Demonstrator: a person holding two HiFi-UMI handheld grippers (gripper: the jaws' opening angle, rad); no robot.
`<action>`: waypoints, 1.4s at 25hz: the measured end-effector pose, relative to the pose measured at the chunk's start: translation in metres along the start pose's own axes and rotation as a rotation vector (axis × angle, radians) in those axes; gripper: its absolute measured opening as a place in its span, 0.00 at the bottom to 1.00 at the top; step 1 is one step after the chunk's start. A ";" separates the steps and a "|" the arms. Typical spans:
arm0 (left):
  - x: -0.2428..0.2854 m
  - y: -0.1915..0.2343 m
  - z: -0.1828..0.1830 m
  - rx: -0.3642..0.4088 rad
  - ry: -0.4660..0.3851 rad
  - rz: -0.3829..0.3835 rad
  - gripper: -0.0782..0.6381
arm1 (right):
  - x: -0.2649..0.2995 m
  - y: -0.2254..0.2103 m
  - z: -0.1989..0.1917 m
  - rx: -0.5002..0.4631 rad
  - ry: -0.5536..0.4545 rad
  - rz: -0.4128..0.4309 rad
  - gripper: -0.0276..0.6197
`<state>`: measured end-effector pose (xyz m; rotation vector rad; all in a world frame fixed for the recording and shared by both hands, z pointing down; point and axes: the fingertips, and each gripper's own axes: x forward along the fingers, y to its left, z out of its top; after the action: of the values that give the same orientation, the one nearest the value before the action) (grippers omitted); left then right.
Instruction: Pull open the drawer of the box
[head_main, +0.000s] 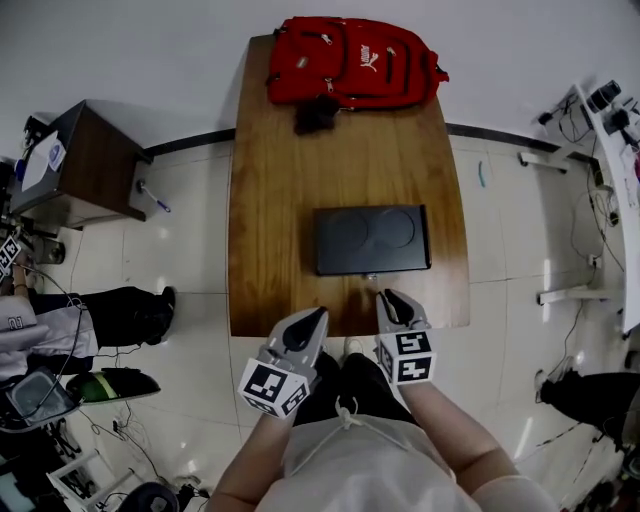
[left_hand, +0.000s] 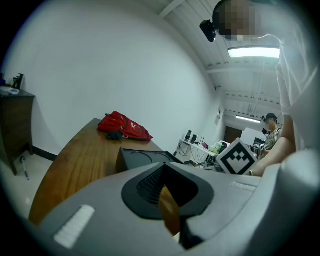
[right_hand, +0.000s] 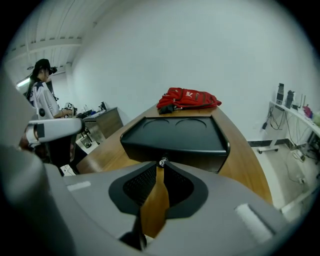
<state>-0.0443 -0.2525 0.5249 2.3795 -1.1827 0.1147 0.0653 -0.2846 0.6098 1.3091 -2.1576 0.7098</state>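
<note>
Black box (head_main: 372, 240) is seen at the middle of the worktop (head_main: 280, 200), long side parallel to the near edge, drawer front (right_hand: 175, 157) turned toward that edge

Small metal knob (right_hand: 162, 162) is found at the centre of the drawer front, low on the face

Right hand-held gripper (right_hand: 161, 168) is held over the strip of worktop between box and near edge, pointed straight at the front. Jaws are set narrowly apart, and the knob lies just ahead at the mouth of the gap. No clamping on it is seen

Left hand-held gripper (left_hand: 162, 175) is held at the near edge, left of the box front and further from the knob. Jaws are closed together, nothing between them

Right side is judged the nearer. The pull is judged to run straight back toward the near edge, square to the box's long side

Red backpack (head_main: 350, 60) is noted at the far edge, well apart
</note>
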 end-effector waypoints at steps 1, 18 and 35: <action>0.002 0.003 -0.003 -0.007 0.005 0.000 0.12 | 0.007 -0.001 -0.001 0.005 0.008 -0.005 0.12; 0.007 0.032 -0.023 -0.056 0.037 0.014 0.12 | 0.055 -0.010 -0.011 0.126 0.081 -0.041 0.16; -0.007 0.014 -0.018 -0.014 0.043 -0.026 0.12 | 0.017 0.008 -0.063 0.148 0.147 -0.028 0.16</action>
<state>-0.0573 -0.2466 0.5440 2.3673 -1.1282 0.1475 0.0606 -0.2504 0.6657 1.3147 -1.9982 0.9398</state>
